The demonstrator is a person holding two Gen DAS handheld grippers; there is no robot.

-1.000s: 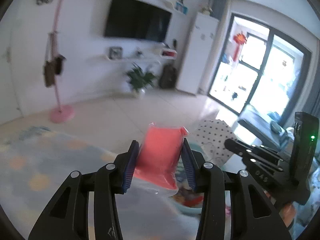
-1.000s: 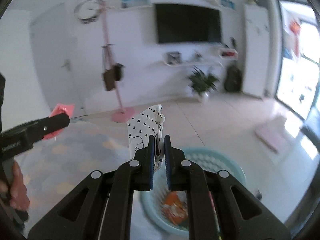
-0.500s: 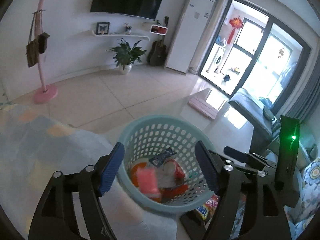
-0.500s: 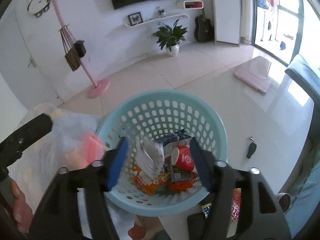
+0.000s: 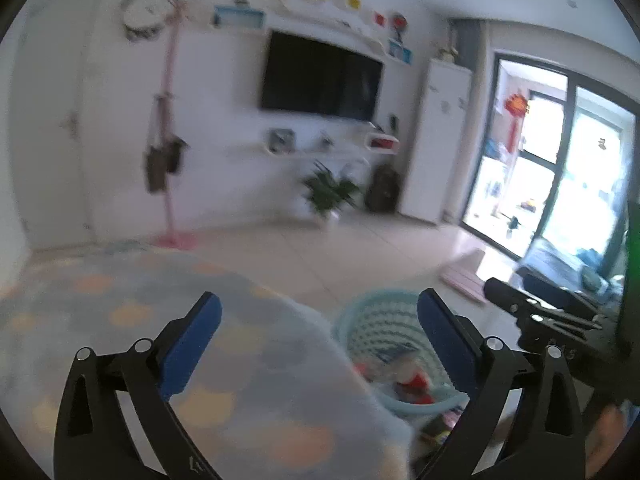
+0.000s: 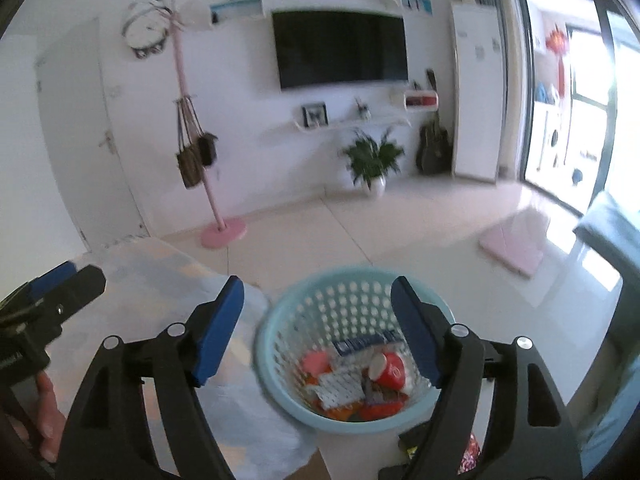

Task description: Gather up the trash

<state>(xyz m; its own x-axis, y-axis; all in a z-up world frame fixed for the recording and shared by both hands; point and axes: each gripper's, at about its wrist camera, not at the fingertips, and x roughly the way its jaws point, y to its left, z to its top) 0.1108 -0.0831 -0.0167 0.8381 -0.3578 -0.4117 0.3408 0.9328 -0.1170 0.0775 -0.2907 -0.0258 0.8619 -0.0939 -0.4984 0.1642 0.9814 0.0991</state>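
Observation:
A light blue perforated basket point(image 6: 344, 300) stands on the floor beside the table edge. It holds a pink packet point(image 6: 316, 362), a white dotted bag point(image 6: 340, 388), a red cup point(image 6: 392, 368) and other wrappers. My right gripper point(image 6: 318, 286) hovers above and just in front of the basket; its jaws are opening and nothing is between them. My left gripper point(image 5: 319, 298) is over the tablecloth to the left of the basket point(image 5: 372, 300), its jaws also opening wide and empty. Each gripper shows at the edge of the other's view.
A tablecloth with pastel dots point(image 5: 180, 320) covers the table at lower left. A pink coat stand point(image 6: 222, 232), a potted plant point(image 6: 372, 164) and a pink mat point(image 6: 516, 244) stand on the tiled floor beyond. A sofa point(image 6: 608, 232) is at the right.
Both grippers opened: the left let go of the pink packet, the right of the dotted bag, and both pieces now lie in the basket. Both views dipped over the basket, then drew back.

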